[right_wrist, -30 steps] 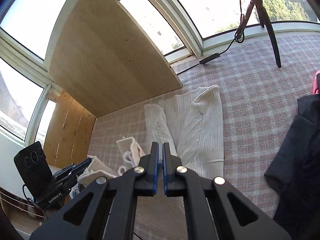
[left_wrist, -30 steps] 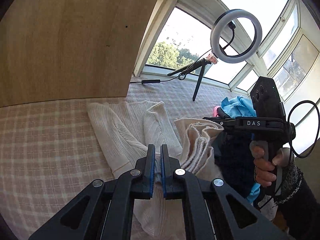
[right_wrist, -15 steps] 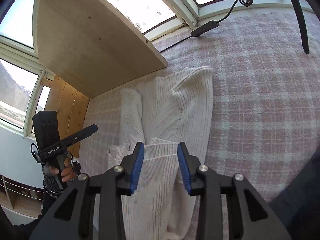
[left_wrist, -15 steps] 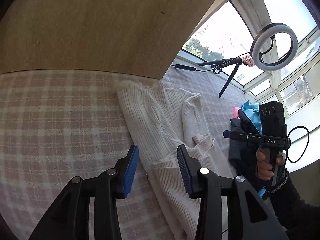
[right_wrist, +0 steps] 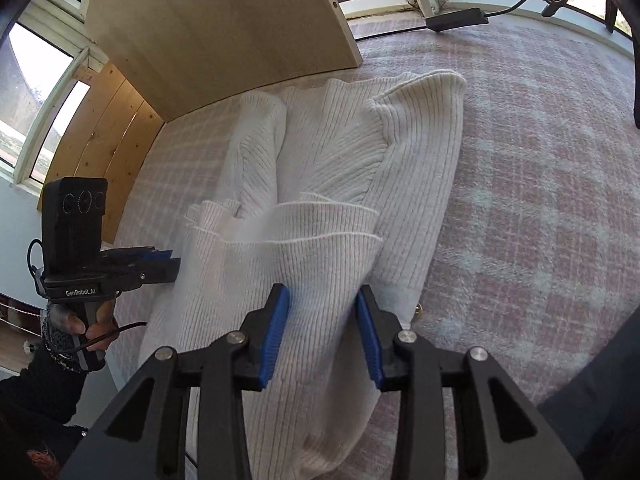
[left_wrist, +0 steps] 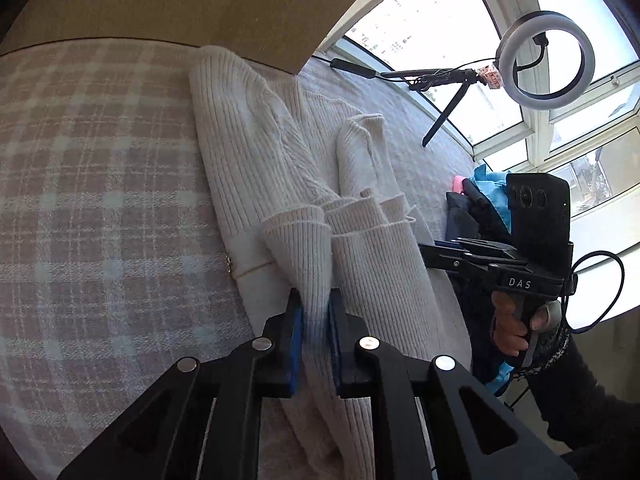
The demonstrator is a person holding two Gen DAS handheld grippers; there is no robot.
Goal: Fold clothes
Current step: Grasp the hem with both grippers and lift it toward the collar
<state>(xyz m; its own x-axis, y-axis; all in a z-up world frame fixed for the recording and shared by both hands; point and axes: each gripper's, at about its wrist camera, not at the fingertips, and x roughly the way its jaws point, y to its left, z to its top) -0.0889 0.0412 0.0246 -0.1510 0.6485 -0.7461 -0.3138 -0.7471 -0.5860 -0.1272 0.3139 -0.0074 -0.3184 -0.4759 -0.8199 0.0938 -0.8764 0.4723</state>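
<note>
While two tools [left_wrist: 316, 304] close, one sweater [right_wrist: 400, 152] lies.

The left hand-held gripper [left_wrist: 314, 312], black with blue pads, is angled downward, its jaws closing on a fold of cream ribbed knit. The right hand-held gripper [right_wrist: 322, 320] is likewise tilted down, jaws closing with knit between them. Each handle is gripped by a dark-sleeved hand [left_wrist: 516, 326].

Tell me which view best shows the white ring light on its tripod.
The left wrist view: the white ring light is whole there, standing with its black tripod before the window. The right wrist view catches only dark tripod legs at its right edge, no ring.
</note>
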